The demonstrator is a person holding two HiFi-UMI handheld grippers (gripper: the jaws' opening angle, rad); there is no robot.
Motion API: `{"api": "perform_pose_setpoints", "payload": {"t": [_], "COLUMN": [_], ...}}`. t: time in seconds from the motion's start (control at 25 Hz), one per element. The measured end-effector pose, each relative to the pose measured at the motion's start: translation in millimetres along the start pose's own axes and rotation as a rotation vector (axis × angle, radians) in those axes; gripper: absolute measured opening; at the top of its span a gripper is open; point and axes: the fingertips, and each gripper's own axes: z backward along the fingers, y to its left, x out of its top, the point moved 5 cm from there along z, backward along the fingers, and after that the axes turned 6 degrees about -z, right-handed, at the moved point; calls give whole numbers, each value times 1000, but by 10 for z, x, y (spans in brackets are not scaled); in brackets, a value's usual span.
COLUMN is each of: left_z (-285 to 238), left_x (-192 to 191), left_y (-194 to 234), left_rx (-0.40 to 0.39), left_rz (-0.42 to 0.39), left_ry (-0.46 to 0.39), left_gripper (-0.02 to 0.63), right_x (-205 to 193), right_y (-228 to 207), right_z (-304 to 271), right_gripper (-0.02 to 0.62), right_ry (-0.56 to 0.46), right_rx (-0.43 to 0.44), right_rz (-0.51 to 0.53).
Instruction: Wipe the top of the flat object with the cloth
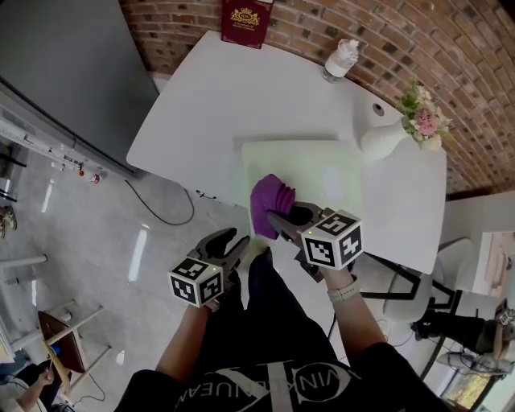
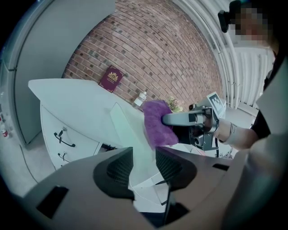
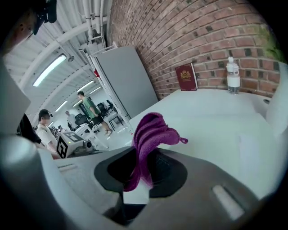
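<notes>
A pale green flat board (image 1: 310,173) lies on the white table (image 1: 209,96), close to its near edge. My right gripper (image 1: 283,219) is shut on a bunched purple cloth (image 1: 271,203), which hangs over the board's near left corner. In the right gripper view the cloth (image 3: 152,134) sticks up from between the pinched jaws (image 3: 143,173). My left gripper (image 1: 228,244) is off the table's near edge, left of the right one. It is open with nothing between its fingers (image 2: 120,170). From the left gripper view, the cloth (image 2: 157,122) and the board (image 2: 128,128) lie ahead.
A red book (image 1: 245,22) leans on the brick wall at the table's far side, with a plastic bottle (image 1: 341,58) to its right. A white vase with flowers (image 1: 400,133) stands right of the board. A grey cabinet stands left; a chair (image 1: 418,299) stands right.
</notes>
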Motion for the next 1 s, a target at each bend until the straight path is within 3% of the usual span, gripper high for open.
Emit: {"api": "perform_pose_setpoints", "payload": {"t": [0.12, 0.28, 0.56, 1.0], "left_z": [88, 185, 234, -154], "left_x": [-48, -48, -8, 12], "left_y": [-22, -61, -129, -268], "left_rx": [-2, 10, 109, 207], "left_rz": [-7, -21, -11, -2], "left_ry": [11, 6, -36, -32], "left_gripper": [153, 153, 153, 153], "right_x": [-111, -250, -282, -320], "right_y": [119, 131, -42, -672], "right_z": [-178, -259, -166, 365], "right_gripper": [80, 80, 80, 80], "right_ry": [47, 121, 186, 155], "right_rx": [19, -30, -46, -66], "right_rz": [-1, 84, 127, 78]}}
